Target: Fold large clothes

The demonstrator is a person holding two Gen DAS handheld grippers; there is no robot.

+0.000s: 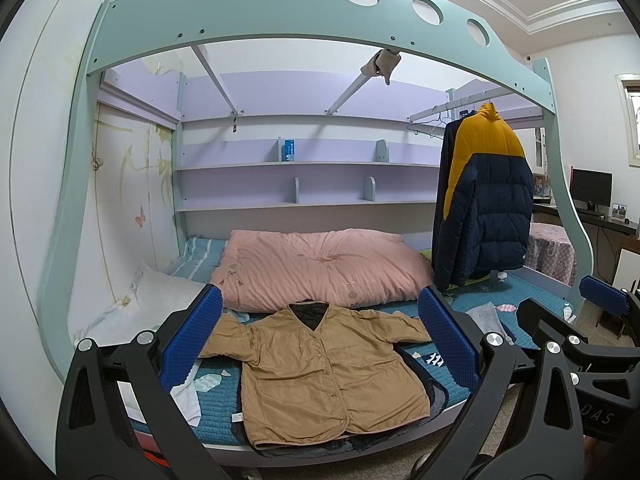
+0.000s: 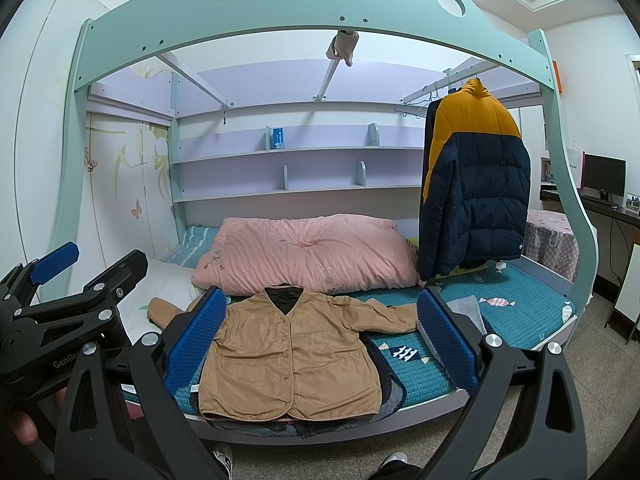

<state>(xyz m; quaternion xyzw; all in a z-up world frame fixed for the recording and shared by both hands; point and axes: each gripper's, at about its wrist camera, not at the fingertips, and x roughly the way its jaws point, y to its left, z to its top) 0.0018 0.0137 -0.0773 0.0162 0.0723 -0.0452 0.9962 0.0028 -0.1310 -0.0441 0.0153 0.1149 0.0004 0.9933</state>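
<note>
A tan buttoned jacket (image 1: 320, 368) (image 2: 296, 352) lies flat, front up, near the front edge of the bed, its sleeves spread to both sides and a dark lining showing at the collar. It rests on a dark garment (image 2: 388, 392) that peeks out beneath its hem. My left gripper (image 1: 320, 344) is open, held in the air short of the jacket, which shows between its blue pads (image 1: 192, 344). My right gripper (image 2: 320, 340) is open too, likewise in front of the bed with nothing between its fingers. Each gripper also shows at the edge of the other's view.
A pink quilt (image 1: 320, 268) is bunched behind the jacket on the teal mattress (image 2: 520, 312). A navy-and-yellow puffer coat (image 1: 484, 196) hangs from a rail at right. White bedding (image 1: 152, 304) lies at left. The bed frame arch (image 1: 280, 24) spans overhead. Shoes (image 2: 224, 456) on the floor below.
</note>
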